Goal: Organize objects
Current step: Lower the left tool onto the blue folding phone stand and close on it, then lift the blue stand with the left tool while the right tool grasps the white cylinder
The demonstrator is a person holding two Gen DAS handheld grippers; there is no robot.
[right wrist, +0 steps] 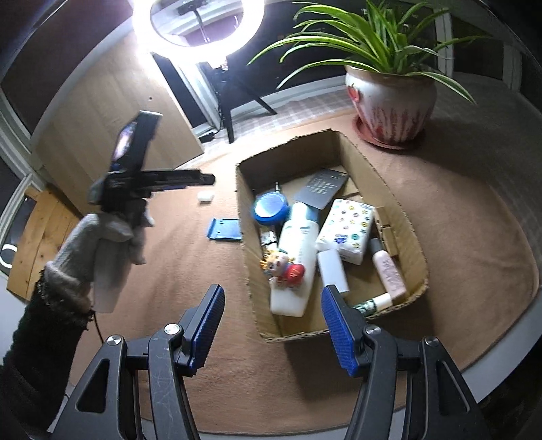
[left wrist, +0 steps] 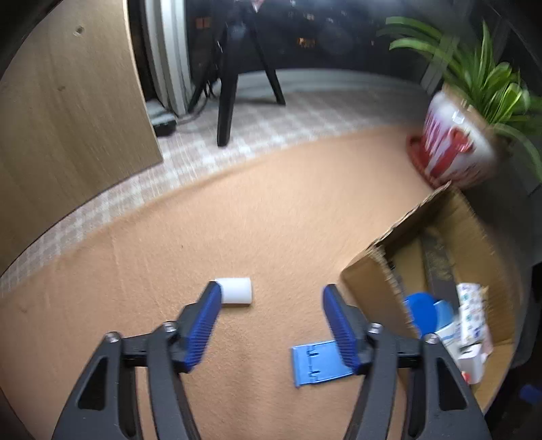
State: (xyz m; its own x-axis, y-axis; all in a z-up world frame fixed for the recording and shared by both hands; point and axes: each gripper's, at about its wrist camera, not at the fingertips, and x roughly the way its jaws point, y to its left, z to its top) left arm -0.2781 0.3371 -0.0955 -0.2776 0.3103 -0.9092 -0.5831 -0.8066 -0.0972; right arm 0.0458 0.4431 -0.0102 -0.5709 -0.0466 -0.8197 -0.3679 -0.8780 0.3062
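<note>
1. Two grippers in view, both with jaws apart and nothing between the pads. Left gripper [left wrist: 271,298] hangs over bare mat; right gripper [right wrist: 272,298] hangs over the near edge of the box [right wrist: 403,216].
2. Left view is blurred. White block [left wrist: 236,291] lies on the mat [left wrist: 237,210] just past the left fingertip, which overlaps its near corner; contact cannot be told.
3. Blue plate [left wrist: 318,367] lies flat on the mat, partly under the right finger of the left gripper, just beside the box wall.
4. From the right view, a gloved hand [right wrist: 108,243] holds the left gripper up, left of the box; block and plate lie outside it.
5. Box holds a white bottle [right wrist: 298,257], blue lid [right wrist: 269,208], patterned pack [right wrist: 349,230], pink tube [right wrist: 389,270], dark card [right wrist: 321,188], a small figure [right wrist: 283,267].
6. Potted plant [right wrist: 393,101] stands beyond the box; ring light [right wrist: 198,30] glares at the far side.
</note>
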